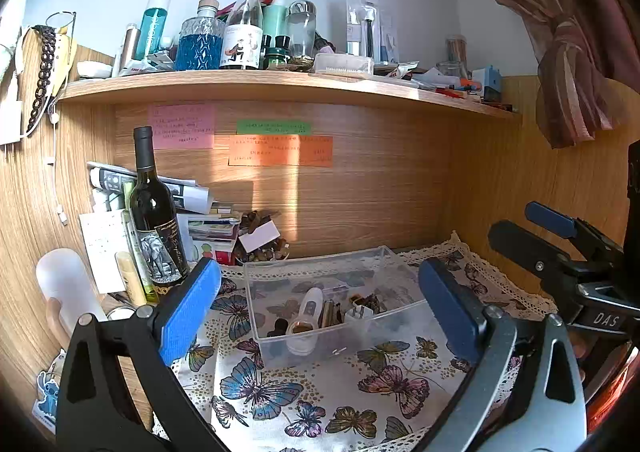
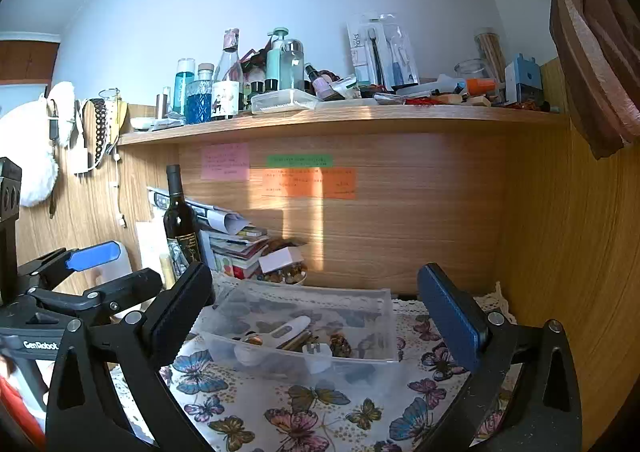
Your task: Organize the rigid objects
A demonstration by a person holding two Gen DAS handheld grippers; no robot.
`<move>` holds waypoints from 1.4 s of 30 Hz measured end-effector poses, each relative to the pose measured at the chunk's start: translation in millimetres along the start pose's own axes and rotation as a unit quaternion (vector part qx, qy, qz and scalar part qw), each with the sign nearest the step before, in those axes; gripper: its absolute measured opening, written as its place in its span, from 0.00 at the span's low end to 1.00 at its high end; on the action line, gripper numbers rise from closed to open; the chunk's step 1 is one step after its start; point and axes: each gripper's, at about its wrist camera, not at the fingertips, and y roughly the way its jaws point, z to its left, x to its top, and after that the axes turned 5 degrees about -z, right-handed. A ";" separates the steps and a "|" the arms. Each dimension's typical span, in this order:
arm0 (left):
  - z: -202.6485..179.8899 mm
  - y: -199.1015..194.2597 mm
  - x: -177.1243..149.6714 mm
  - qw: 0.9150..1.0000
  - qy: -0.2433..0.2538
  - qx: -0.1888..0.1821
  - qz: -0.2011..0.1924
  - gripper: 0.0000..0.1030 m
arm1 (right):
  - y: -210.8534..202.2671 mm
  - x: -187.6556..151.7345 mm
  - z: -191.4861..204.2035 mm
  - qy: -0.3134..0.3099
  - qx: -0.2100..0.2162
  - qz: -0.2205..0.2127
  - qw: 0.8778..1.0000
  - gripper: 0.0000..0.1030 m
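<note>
A clear plastic bin [image 1: 340, 292] is sitting on the butterfly-print cloth [image 1: 320, 392] covering the surface, holding one white thermometer [image 1: 308, 312], one white plug [image 1: 357, 314] and other small items. Both the left tongs [image 1: 320, 312] and the right tongs [image 2: 316, 316] are hanging released, grasping nothing.

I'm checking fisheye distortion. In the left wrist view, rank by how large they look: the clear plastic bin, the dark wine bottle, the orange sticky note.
1. Clear plastic bin: plainly largest.
2. and 3. Dark wine bottle and orange sticky note: too alike to rank; the bottle also stands nearer.
</note>
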 end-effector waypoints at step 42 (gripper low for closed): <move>-2.5 -3.7 0.3 1.000 -0.004 0.001 -0.012 0.99 | 1.2 -2.0 0.8 0.010 -0.004 0.003 1.000 1.00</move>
